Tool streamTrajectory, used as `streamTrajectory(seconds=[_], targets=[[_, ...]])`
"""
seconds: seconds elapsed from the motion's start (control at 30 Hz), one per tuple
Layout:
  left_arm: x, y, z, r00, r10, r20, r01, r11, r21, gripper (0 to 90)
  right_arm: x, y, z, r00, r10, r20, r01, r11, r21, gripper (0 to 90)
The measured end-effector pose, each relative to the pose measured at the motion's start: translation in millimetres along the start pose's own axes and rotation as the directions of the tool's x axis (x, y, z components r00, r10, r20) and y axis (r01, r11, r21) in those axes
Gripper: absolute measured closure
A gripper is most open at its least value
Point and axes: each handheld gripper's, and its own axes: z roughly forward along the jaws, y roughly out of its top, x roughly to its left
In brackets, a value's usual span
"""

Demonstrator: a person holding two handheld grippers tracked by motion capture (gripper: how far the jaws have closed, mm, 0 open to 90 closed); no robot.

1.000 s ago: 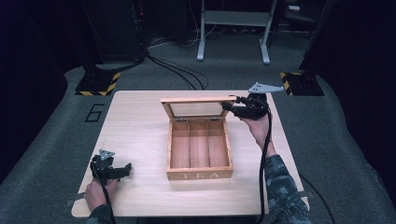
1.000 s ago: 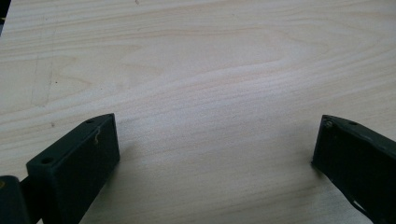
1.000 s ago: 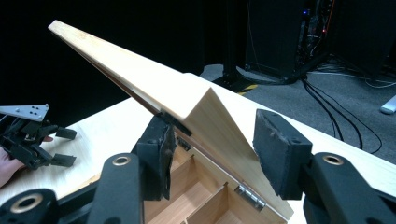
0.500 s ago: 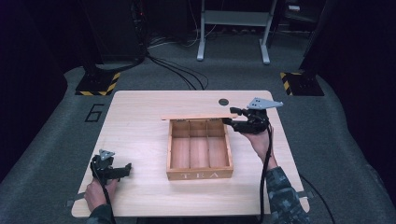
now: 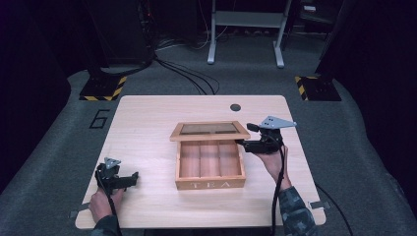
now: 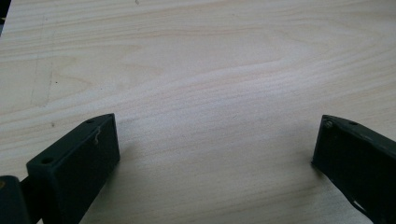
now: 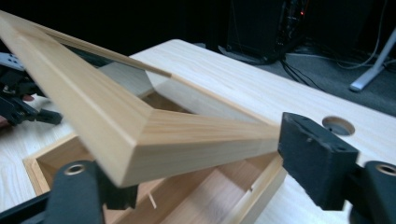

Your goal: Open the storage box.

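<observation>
While the wooden tea box (image 5: 210,165) sits near the middle of the table (image 5: 147,123), its glass-paned lid (image 5: 210,131) stands tilted back from the far edge of the box, partly raised. Inside, the box is split by thin wooden walls into three long compartments that run side by side from the front wall, lettered TEA, to the hinge side; all three compartments show bare wood. The right gripper (image 5: 244,143) is at the right side of the box, level with the lid's near right corner. Its jaws have just been opening: in the right gripper view the corner of the lid frame (image 7: 140,135) lies between the two black jaws, the right one close against the frame's end; whether the pads press on the wood cannot be told. The left gripper (image 5: 134,175) rests on the table well to the left of the box, near the front left corner of the table, with its jaws spread wide over bare tabletop (image 6: 210,93) and nothing between them.
</observation>
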Motion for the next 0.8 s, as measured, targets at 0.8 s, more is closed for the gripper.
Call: streamTrajectory(seconds=[0.8], targets=[[0.0,0.1,-0.2,1.0,0.001,0.0,-0.001,1.0,0.004,0.2,17.2,-68.9,7.4,0.9943,0.082,-0.068,-0.075,0.991,0.111,19.1]])
